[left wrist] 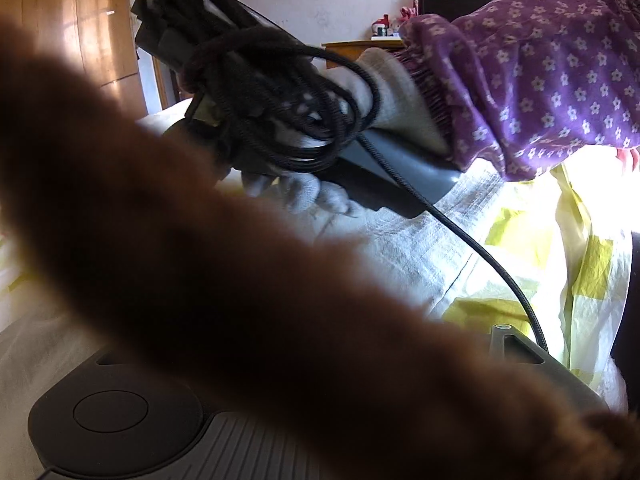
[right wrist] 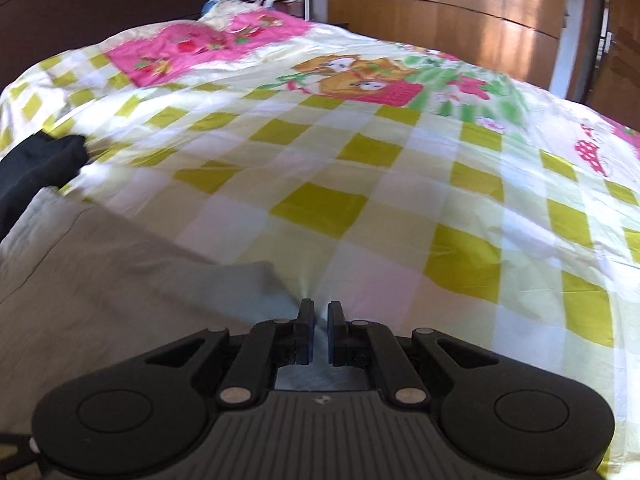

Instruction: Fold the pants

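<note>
Light grey pants point(right wrist: 100, 280) lie on the checked bedsheet point(right wrist: 360, 168) at the lower left of the right wrist view. My right gripper point(right wrist: 320, 330) is nearly shut, pinching a corner of the pants at the cloth's edge. In the left wrist view the pants point(left wrist: 420, 240) lie under the other hand-held gripper body point(left wrist: 400, 168), held by a white-gloved hand point(left wrist: 304, 192) with a purple flowered sleeve. A blurred brown shape point(left wrist: 240, 280) covers the middle of that view and hides my left gripper's fingers.
A black cloth point(right wrist: 36, 168) lies at the left bed edge. A dark headboard point(right wrist: 100, 0) and wooden wardrobes point(right wrist: 460, 20) stand beyond the bed. A black cable point(left wrist: 480, 252) trails across the pants.
</note>
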Action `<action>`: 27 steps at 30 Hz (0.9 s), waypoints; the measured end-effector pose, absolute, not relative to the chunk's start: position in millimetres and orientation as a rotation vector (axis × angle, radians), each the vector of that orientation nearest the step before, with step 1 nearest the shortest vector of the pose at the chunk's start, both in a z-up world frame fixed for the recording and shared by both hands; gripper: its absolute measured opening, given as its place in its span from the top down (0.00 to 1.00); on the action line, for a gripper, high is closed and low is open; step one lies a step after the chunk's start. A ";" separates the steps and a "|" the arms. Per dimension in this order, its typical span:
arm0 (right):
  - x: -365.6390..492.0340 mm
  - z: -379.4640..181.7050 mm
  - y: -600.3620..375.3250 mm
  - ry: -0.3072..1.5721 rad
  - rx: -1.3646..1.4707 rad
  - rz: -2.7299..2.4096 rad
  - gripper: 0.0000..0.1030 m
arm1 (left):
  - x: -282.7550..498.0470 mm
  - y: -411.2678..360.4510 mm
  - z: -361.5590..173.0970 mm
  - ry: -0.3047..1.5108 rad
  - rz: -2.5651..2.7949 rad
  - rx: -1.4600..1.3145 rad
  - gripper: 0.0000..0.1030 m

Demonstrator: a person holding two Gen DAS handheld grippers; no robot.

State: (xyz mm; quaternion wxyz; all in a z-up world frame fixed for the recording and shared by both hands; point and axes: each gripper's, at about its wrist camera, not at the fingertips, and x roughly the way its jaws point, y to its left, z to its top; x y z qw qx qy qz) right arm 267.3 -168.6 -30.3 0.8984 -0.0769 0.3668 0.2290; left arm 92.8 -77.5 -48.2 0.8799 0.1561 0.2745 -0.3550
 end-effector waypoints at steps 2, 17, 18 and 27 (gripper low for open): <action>257.1 -15.8 -191.0 0.738 -0.077 0.441 0.81 | 94.1 -76.7 -48.2 0.576 -0.742 0.318 0.28; 20.2 -9.4 -484.3 0.721 0.552 -0.304 0.59 | 83.4 -94.1 -46.2 0.563 -0.679 0.401 0.26; 13.9 -13.9 -495.8 0.707 0.612 -0.319 0.58 | 82.1 -97.5 -44.9 0.567 -0.674 0.412 0.26; 40.8 -38.8 -524.0 0.651 0.782 -0.236 0.54 | 71.0 -134.9 -33.3 0.594 -0.672 0.519 0.26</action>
